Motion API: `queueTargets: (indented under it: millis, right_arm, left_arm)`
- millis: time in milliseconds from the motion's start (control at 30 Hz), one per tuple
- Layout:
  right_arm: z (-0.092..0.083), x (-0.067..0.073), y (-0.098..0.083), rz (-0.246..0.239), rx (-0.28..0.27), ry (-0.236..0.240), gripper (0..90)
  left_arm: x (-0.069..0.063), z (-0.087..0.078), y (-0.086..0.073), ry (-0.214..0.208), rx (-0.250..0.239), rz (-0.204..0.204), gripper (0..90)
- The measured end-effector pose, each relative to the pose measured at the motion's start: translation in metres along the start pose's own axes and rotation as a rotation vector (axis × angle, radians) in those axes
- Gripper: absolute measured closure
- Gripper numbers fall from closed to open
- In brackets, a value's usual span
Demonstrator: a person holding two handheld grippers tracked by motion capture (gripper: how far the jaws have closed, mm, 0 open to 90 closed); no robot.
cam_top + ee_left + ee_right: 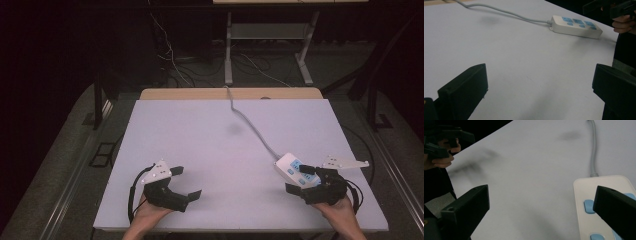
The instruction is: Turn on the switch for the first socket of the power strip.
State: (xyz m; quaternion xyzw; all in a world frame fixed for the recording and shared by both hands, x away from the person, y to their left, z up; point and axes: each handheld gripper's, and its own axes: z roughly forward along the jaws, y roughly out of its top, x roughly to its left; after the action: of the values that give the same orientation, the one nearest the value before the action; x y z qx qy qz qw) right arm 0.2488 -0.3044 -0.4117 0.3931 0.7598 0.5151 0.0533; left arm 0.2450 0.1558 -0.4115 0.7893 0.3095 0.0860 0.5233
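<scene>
Both my hands come in over the near edge of the white table [200, 135], each carrying one of my tongs. On my right, the right gripper [306, 180] hangs with its jaws spread wide, nothing pinched between them. Seen along those jaws in the right gripper view, one black jaw stands over the near end of the white power strip [599, 195] and the other stands over bare table well off to its side; whether the jaw touches the strip I cannot tell. The right gripper's [541, 202] opening looks along the tabletop toward my other hand [439, 157].

On my left, the left gripper [186, 182] is likewise wide apart and holds nothing, its jaws over plain tabletop [524, 75], well apart from the strip.

Farther out, the power strip [294, 169] lies flat near the right front corner of the table, its blue sockets [577, 22] facing up. Its grey cable [250, 125] runs from the strip's far end across the table to the back edge, where a wooden strip [200, 93] shows.
</scene>
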Motion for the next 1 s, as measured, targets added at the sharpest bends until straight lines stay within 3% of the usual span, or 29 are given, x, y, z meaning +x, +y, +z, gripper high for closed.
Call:
queueTargets:
  millis: [567, 1000]
  right_arm:
    - [-0.0006, -0.0004, 0.0006, 0.003, 0.011, 0.008, 0.2]
    - [-0.0044, -0.0002, 0.0056, 0.000, 0.009, -0.014, 0.2]
  left_arm:
    - [0.0034, -0.0019, -0.0008, -0.001, -0.004, -0.005, 0.0]
    - [0.0035, -0.0040, -0.0045, 0.020, 0.001, -0.018, 0.0]
